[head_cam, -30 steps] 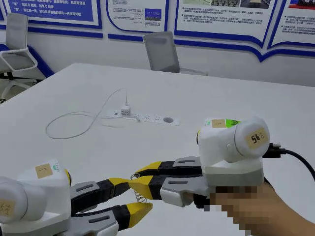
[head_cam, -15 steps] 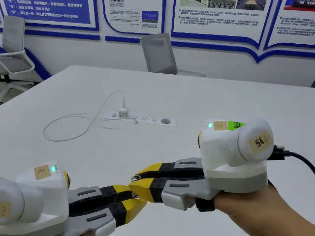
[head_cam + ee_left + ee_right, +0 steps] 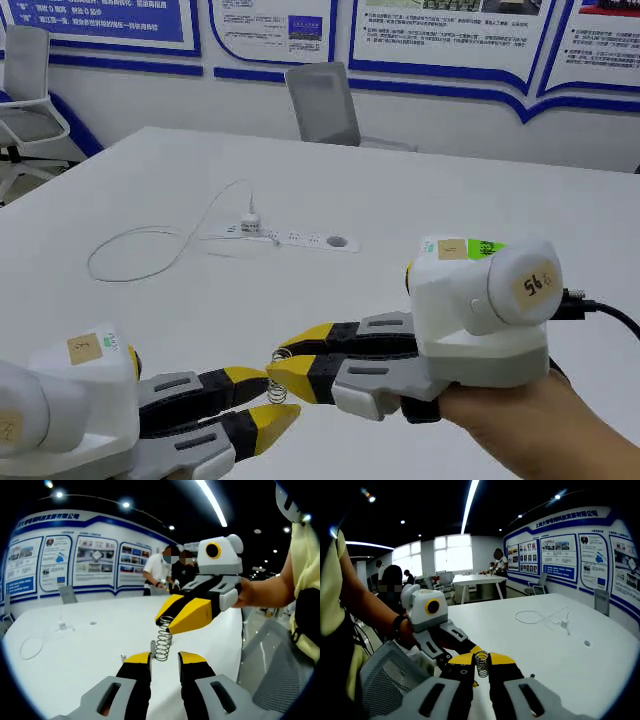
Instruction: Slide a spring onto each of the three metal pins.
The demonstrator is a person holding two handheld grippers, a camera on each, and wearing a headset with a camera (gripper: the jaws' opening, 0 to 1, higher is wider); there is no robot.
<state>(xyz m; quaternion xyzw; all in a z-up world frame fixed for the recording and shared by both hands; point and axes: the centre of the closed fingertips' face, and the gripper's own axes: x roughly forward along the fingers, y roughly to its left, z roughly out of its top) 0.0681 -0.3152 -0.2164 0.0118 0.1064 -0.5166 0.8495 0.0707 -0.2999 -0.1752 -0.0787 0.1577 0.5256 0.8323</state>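
Your left gripper (image 3: 166,658) waits below with its jaws apart, holding nothing. The pin (image 3: 153,648) stands just left of the spring (image 3: 162,642), which your right gripper (image 3: 276,361) pinches by its top coils. Centre the coil over the pin tip, keep it upright, then lower. Half a second ago your left jaws were nearly together; now they've parted.

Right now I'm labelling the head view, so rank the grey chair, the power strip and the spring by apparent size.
Largest to smallest:
1. grey chair
2. power strip
3. spring, smallest although it is nearest the camera
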